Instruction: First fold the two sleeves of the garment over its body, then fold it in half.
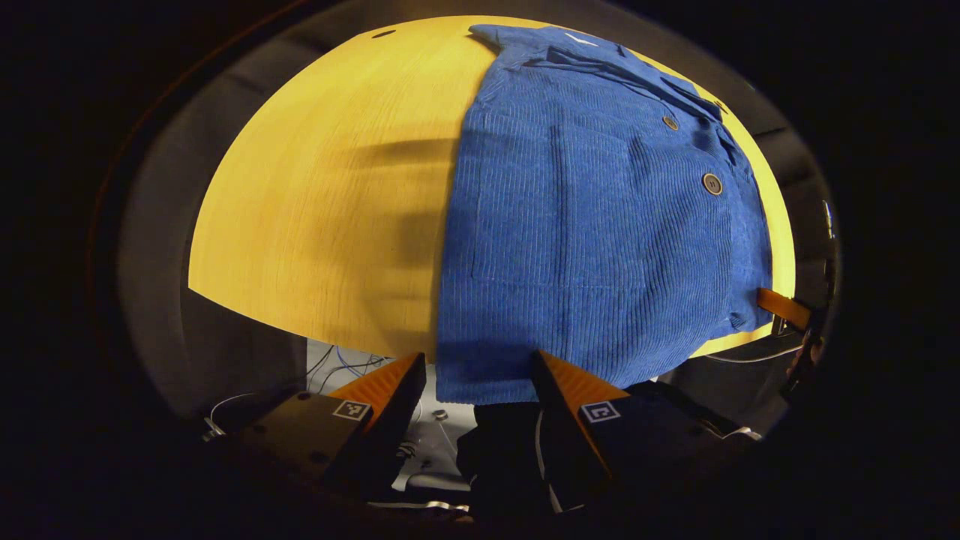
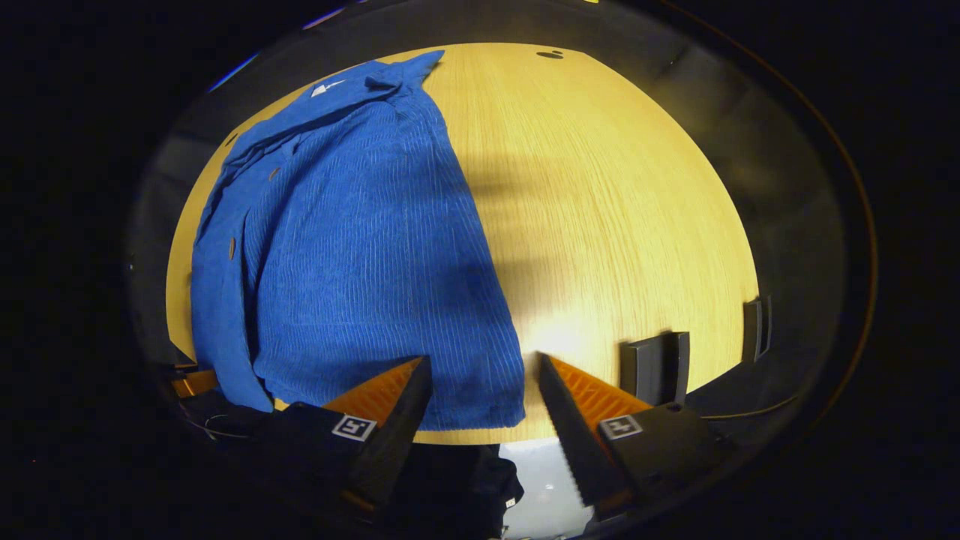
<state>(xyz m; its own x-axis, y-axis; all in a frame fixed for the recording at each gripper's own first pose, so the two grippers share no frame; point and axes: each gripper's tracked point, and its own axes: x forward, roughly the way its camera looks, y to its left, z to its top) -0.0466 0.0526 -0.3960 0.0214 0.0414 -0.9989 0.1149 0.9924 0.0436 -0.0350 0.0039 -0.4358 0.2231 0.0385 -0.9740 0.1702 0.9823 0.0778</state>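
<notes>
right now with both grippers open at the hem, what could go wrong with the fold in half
1. The blue corduroy jacket hangs its hem over the near edge of the wooden table, so a pull toward that edge could drag it off.
2. The left hand-held gripper and right hand-held gripper sit at opposite hem corners; an uneven lift would probably skew the fold.
3. The thick layered fabric may let a finger catch only the top layer.

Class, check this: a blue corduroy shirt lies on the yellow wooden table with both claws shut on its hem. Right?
Not quite. The blue corduroy shirt does lie on the yellow wooden table, but both the left claw and right claw are open at its hem, as each gripper view shows.
</notes>
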